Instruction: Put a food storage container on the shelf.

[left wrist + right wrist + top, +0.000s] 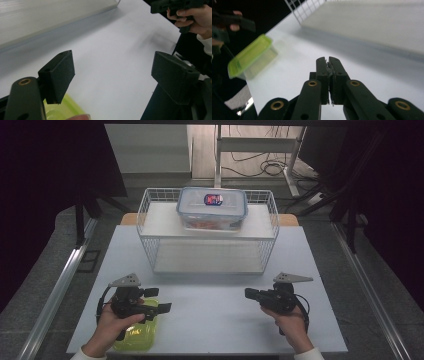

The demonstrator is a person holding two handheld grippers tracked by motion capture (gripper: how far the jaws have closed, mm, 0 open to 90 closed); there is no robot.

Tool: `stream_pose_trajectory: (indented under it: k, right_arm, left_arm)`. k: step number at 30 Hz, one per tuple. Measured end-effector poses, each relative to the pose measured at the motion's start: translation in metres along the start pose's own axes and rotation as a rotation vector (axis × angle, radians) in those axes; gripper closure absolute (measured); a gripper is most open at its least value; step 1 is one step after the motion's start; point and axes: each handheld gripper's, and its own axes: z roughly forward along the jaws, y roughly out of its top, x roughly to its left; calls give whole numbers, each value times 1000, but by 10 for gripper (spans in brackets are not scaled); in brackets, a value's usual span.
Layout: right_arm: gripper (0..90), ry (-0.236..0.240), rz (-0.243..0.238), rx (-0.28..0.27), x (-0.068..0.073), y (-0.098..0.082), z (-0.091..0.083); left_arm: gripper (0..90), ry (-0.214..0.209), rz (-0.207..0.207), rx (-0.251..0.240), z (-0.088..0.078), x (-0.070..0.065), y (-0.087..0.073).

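Lime-green plastic marks the thing nearest the work: a small green container (136,335) sits at the near left corner of the worktop (215,320), right at the front edge, and the left tongs (157,300) hang directly over it. In the left gripper view the two pads stand wide apart with bare worktop between them, and the green container's (62,110) rim peeks in below the left-hand pad; nothing is gripped. The right tongs (250,294) hover over the near right part of the worktop, well apart from the container, and in the right gripper view their tips (328,62) are pressed all but together with nothing between them.

By my reading the job has barely begun: no container is held, and the green one has not left the front edge. What looks to be left is closing the left tongs on it and carrying it toward the wire basket (150,220), which stands at the middle of the far edge. Whether it is meant for the upper shelf or the lower tray I cannot tell.

Counted: two tongs, one in each hand; one green container; one clear lidded box (212,209) with a blue-and-red label, already on the basket's upper shelf toward its right end; one wire basket with two levels, its lower tray (207,257) bare.
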Motion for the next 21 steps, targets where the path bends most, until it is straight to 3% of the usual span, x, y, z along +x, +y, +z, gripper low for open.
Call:
stream_pose_trajectory:
  k: [3, 6, 10, 21]
  right_arm:
    - [800, 3, -3, 26, 0, -7, 2]
    - [687, -15, -16, 56, 0, -14, 6]
    - [596, -20, -7, 69, -1, -18, 5]
    - [519, -35, 28, 81, -7, -33, -1]
  left_arm:
    - [185, 12, -11, 5, -2, 3, -6]
    - [201, 15, -20, 19, -1, 5, -11]
    - [272, 22, 6, 40, -3, 2, -12]
    - [425, 49, -33, 38, -22, 13, -22]
